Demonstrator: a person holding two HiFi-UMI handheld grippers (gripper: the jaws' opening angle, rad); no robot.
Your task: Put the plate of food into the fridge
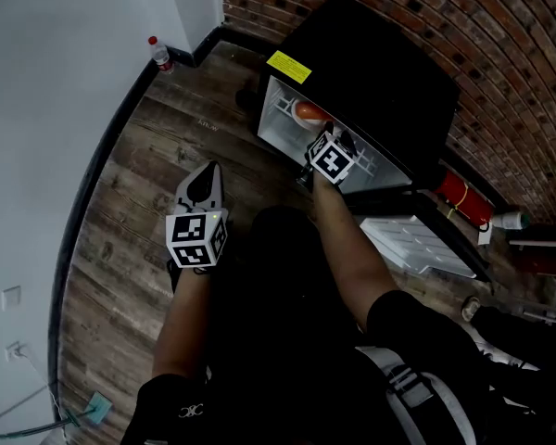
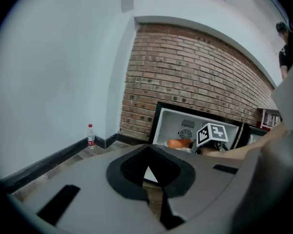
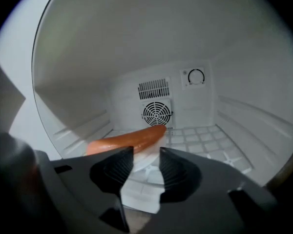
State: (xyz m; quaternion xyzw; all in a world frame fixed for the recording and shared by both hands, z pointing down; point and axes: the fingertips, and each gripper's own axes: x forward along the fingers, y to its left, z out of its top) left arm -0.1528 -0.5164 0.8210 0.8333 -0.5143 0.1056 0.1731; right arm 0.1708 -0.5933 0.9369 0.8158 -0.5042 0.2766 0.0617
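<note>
A small black fridge (image 1: pixel 380 72) stands open against the brick wall. Inside it, an orange sausage (image 3: pixel 127 139) lies on a white plate (image 3: pixel 144 163) that rests on the white wire shelf (image 3: pixel 205 143). My right gripper (image 3: pixel 146 151) is open at the fridge mouth, its jaws standing either side of the plate's near rim without pressing on it. The head view shows the right gripper (image 1: pixel 326 145) reaching into the opening beside the sausage (image 1: pixel 308 111). My left gripper (image 1: pixel 202 182) hangs over the wooden floor left of the fridge, jaws shut and empty. The left gripper (image 2: pixel 149 182) points toward the fridge (image 2: pixel 185 123).
The fridge door (image 1: pixel 417 244) lies swung open to the right. A red cylinder (image 1: pixel 461 196) sits by the brick wall behind it. A water bottle (image 1: pixel 160 55) stands at the white wall's baseboard. A fan grille (image 3: pixel 157 113) is on the fridge's back wall.
</note>
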